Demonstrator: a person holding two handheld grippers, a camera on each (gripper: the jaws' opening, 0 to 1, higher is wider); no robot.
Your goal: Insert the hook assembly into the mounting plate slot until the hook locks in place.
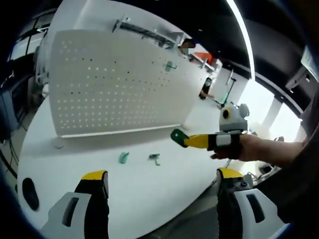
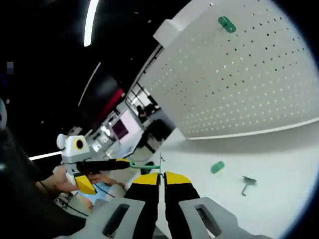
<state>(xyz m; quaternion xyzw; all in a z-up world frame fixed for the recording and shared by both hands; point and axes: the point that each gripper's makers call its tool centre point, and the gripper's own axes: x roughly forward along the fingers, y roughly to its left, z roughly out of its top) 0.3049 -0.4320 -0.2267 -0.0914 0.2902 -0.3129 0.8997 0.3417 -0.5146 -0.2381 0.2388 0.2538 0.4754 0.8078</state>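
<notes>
The white table (image 1: 159, 196) (image 2: 279, 149) is the biggest thing in front of you, and the white perforated mounting plate (image 1: 114, 84) (image 2: 239, 79) stands upright along its far side, its bottom edge meeting the tabletop.

Your left gripper (image 1: 160, 178) hangs over the near part of the table with its yellow-tipped jaws spread wide and nothing between them. In the right gripper view it comes in from the left (image 2: 102, 173), with your hand (image 2: 60, 181) behind it.

Your right gripper (image 2: 160, 175) has its jaws pressed together. In the left gripper view it enters from the right (image 1: 189, 141), raised above the table and well short of the plate, and it grips the green hook assembly (image 1: 179, 135) at its tips. In the right gripper view that green part (image 2: 144, 164) sticks out sideways just past the closed tips, with a thin wire beside it; the exact shape is hard to make out.

A second green hook (image 1: 171, 65) (image 2: 227, 23) sits on the plate's face near one upper corner.

On the tabletop in front of the plate lie a loose green clip (image 1: 123, 158) (image 2: 217, 167) and, near it but apart, a small metal hook (image 1: 155, 159) (image 2: 247, 184).
</notes>
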